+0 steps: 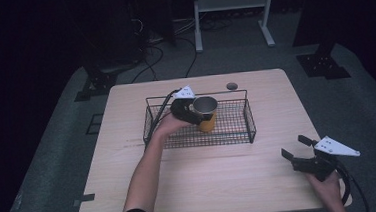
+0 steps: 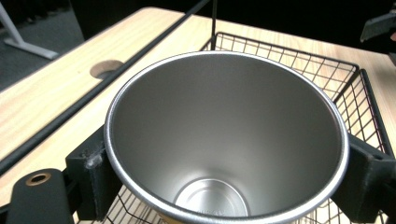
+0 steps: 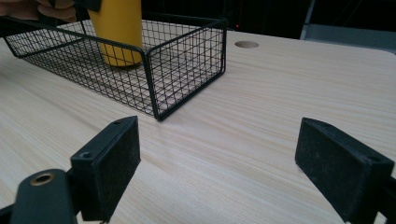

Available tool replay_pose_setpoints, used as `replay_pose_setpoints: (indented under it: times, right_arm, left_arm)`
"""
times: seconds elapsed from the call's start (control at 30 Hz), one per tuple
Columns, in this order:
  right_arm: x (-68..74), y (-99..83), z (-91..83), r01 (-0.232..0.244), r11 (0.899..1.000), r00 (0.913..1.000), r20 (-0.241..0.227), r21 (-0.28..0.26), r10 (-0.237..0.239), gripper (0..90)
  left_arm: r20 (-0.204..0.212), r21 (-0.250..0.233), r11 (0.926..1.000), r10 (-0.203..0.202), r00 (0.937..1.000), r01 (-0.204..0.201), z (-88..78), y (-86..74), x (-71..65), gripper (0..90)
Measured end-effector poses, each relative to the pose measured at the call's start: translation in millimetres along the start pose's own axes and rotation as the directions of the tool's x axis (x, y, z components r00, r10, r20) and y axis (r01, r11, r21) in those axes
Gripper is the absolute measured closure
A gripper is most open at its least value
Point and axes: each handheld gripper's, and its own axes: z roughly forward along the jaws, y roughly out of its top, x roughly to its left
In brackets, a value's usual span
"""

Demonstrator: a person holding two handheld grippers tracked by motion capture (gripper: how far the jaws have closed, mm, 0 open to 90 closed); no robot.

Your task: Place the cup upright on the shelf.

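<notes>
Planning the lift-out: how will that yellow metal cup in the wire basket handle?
The cup looks rigid, thin steel and empty inside, so probably light. Its smooth tapered wall may slip in the left tool. Tall on a narrow base, it could tip on the basket mesh.

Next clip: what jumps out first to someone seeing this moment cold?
The yellow cup with its shiny steel inside stands in the black wire basket at mid-table, the left tongs clamped on its rim. The right tongs hang open over bare wood at the table's near right corner, holding nothing.
</notes>
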Motion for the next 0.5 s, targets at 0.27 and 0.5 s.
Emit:
replay_pose_setpoints:
  times: [0.27,0.5]
  right_arm:
    - [-0.7,-0.2,-0.8,0.002,1.000,1.0000,-0.008,-0.009,-0.002,13.0]
    - [-0.5,-0.2,-0.6,-0.001,1.000,1.0000,-0.005,-0.006,0.001,12.9]
  left_arm:
    - [0.032,0.014,0.9997,0.017,0.9993,-0.018,4.9,1.2,-2.3,11.1]
    - [0.027,0.021,0.9992,0.035,0.9990,-0.035,4.8,3.8,-5.3,7.4]
